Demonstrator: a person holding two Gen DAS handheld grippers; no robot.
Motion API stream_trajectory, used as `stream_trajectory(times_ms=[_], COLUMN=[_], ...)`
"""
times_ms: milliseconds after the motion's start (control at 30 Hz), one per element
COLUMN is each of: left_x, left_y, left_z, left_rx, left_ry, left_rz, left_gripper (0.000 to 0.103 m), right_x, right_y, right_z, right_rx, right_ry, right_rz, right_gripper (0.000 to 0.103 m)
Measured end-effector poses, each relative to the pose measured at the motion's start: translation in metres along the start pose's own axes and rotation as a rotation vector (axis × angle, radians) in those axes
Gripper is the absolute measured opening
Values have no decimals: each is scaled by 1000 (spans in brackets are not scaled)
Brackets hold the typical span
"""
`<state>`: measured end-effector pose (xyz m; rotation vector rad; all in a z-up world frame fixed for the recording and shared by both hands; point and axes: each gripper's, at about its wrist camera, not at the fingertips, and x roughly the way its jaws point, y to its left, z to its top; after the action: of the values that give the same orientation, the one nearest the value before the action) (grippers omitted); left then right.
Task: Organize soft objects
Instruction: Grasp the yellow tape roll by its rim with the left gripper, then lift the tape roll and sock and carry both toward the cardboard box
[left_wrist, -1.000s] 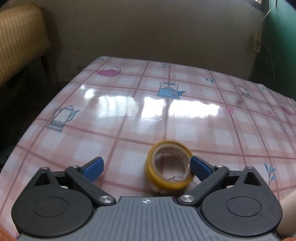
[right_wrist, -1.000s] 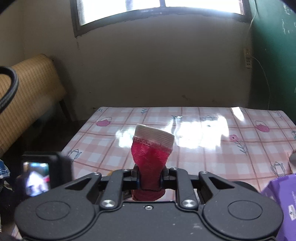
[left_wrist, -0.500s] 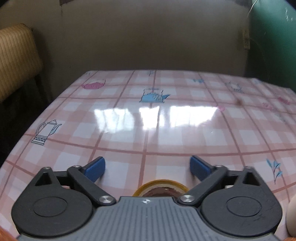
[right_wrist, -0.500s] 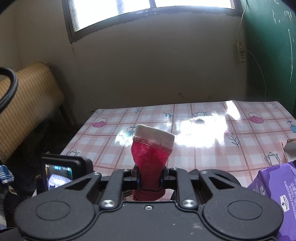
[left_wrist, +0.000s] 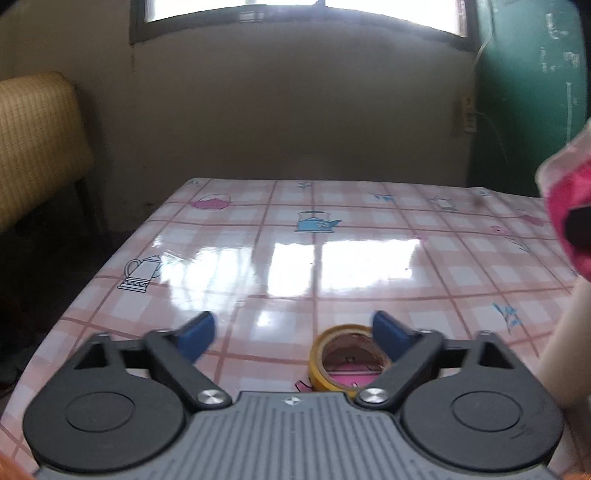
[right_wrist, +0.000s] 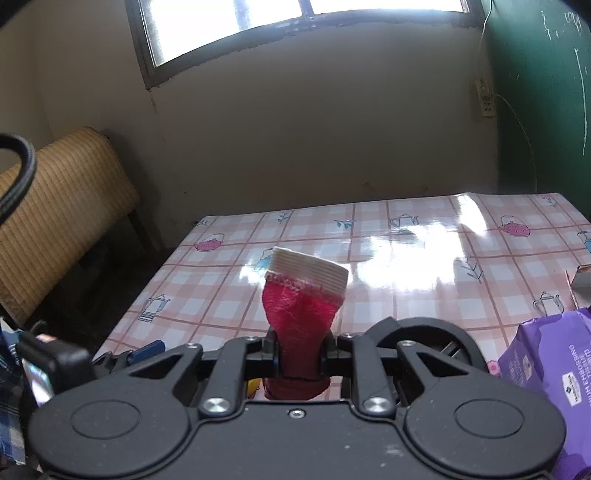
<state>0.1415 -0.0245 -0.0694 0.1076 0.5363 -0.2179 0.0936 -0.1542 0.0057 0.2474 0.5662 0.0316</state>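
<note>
The left tongs (left_wrist: 293, 328) stand wide apart above the checked surface (left_wrist: 332, 254), holding nothing; a yellow tape roll (left_wrist: 347, 356) lies by the right-hand fingertip, perhaps touching it. The right tongs (right_wrist: 299, 354) are clamped tight on a red sock (right_wrist: 301, 314), its white cuff upward, above the surface.

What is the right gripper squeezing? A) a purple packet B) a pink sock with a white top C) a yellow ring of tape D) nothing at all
B: in the right wrist view the right gripper has its jaws shut on the pink sock, whose white cuff sticks up above them.
</note>
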Motion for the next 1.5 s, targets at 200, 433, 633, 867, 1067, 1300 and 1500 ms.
stream_trajectory(times_ms=[200,433,633,867,1067,1300,1500], left_x=[12,33,6,-47,-89,-119,-125], left_y=[-17,-26,-17,-8,-3,-5,-13], left_z=[-7,-3,13,49,67,74,73], left_rx=[76,108,20,-43,-80,-114,-127], left_ry=[38,95,132,146,137,131,133], left_rz=[-26,-61,13,120,156,140,125], left_gripper=[102,61,61,61,61,61,61], right_x=[-4,-7,-4,-12,-32,-56,-72], right_y=[5,4,8,17,26,29,24], right_z=[-3,-1,-4,-2,4,10,11], right_rx=[-14,-19,-44,-56,-76,-88,-87], right_ry=[3,5,37,46,38,28,16], right_rz=[13,12,31,56,77,84,79], right_gripper=[22,22,22,22,22,22,22])
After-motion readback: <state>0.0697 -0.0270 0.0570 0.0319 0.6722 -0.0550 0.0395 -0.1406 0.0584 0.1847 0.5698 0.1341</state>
